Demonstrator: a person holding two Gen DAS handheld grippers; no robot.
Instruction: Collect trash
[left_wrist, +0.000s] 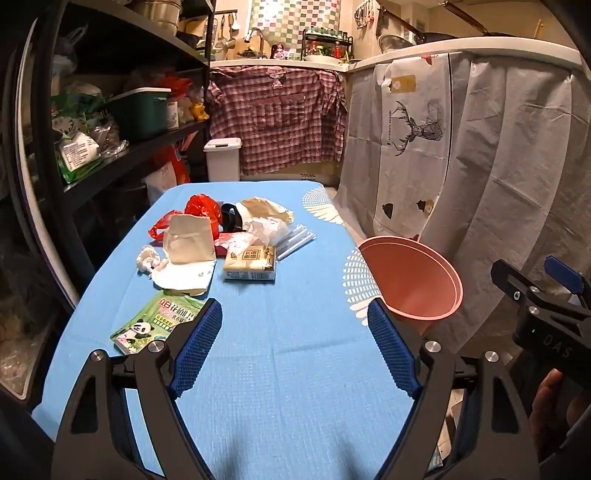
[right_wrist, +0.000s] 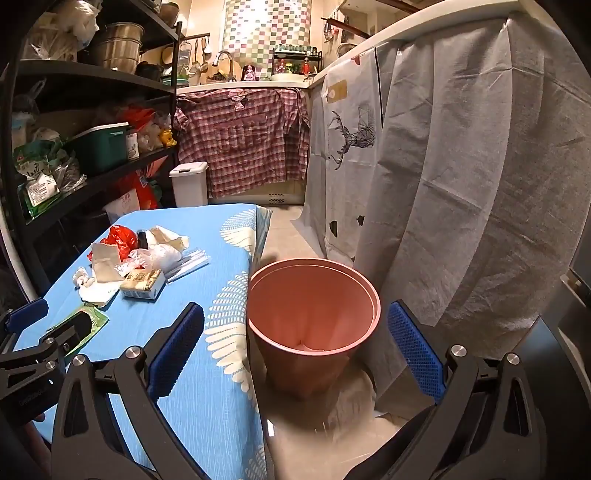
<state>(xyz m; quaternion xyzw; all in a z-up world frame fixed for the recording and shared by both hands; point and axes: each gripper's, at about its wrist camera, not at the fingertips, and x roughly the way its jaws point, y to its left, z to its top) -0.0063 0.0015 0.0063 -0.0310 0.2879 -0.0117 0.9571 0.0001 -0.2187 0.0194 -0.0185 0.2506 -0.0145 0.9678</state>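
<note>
A heap of trash lies on the blue tablecloth (left_wrist: 288, 332): a red plastic bag (left_wrist: 201, 208), a beige paper bag (left_wrist: 188, 240), crumpled white tissue (left_wrist: 147, 258), a tissue pack (left_wrist: 251, 264) and a green panda wrapper (left_wrist: 155, 321). My left gripper (left_wrist: 295, 325) hovers open and empty over the near end of the table, short of the heap. A pink bin (right_wrist: 314, 306) stands on the floor beside the table's right edge. My right gripper (right_wrist: 295, 332) is open and empty, held just above and in front of that bin. The trash heap (right_wrist: 140, 262) sits to its left.
A black shelf rack (left_wrist: 122, 110) packed with bags and boxes runs along the left. Grey curtains (right_wrist: 461, 184) hang to the right of the bin. A small white lidded bin (left_wrist: 221, 158) stands beyond the table's far end. A checked cloth (left_wrist: 277, 122) hangs under the counter.
</note>
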